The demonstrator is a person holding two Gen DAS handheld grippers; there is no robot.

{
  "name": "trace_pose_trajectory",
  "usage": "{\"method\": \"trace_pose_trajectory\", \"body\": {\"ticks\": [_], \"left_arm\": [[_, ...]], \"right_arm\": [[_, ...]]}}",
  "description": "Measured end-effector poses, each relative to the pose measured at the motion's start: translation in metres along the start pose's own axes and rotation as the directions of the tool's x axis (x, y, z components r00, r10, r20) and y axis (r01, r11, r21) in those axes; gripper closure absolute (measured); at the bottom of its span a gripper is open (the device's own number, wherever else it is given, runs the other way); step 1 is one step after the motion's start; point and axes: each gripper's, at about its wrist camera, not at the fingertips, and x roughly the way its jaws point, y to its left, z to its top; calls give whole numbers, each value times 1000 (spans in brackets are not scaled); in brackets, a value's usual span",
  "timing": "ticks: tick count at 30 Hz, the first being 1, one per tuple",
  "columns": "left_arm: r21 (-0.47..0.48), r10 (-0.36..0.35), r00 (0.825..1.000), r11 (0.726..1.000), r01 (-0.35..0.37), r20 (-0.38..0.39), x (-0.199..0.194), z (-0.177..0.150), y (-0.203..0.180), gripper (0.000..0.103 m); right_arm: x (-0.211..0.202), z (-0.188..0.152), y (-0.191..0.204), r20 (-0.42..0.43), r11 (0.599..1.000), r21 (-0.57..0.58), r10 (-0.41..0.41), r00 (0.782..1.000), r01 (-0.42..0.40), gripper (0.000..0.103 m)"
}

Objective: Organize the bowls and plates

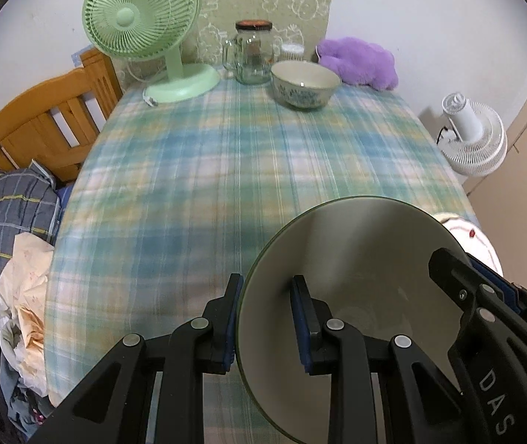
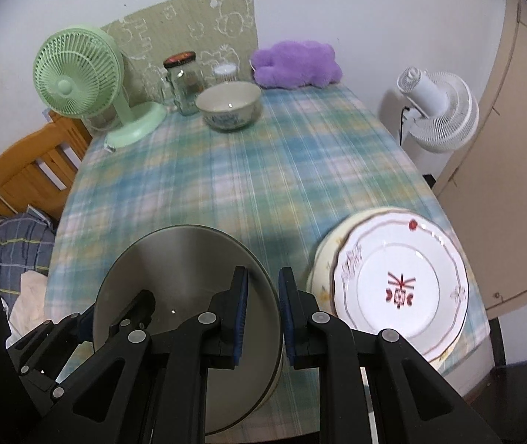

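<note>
A large grey bowl (image 1: 359,259) is held near the table's front edge. My left gripper (image 1: 265,318) is shut on its left rim, one finger inside and one outside. My right gripper (image 2: 263,314) is shut on the same grey bowl (image 2: 185,262) at its right rim; it also shows in the left wrist view (image 1: 485,296). A white patterned plate (image 2: 400,285) lies on top of a cream plate (image 2: 324,255) at the front right. A floral bowl (image 1: 304,83) stands at the back, also seen in the right wrist view (image 2: 229,105).
A plaid tablecloth (image 1: 196,170) covers the table. At the back stand a green fan (image 1: 145,29), a glass jar (image 1: 253,53), a small container (image 1: 293,51) and a purple plush (image 1: 359,61). A wooden chair (image 1: 41,122) is left, a white fan (image 1: 474,137) right.
</note>
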Motion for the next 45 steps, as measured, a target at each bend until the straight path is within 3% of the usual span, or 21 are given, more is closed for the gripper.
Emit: {"method": "trace_pose_trajectory", "body": {"ticks": [25,37,45], "left_arm": [[25,61,993,998,-59,-98,46,-23,-2,78],[50,72,994,996,-68,-82,44,-30,-3,78],[49,23,998,999,-20,-55,31,-33,0,63]], "right_arm": [[55,-29,-10,-129,999,38,21,991,-16,82],[54,-35,-9,-108,1000,5,27,994,-26,83],[42,-38,-7,-85,999,-13,34,996,-36,79]]}}
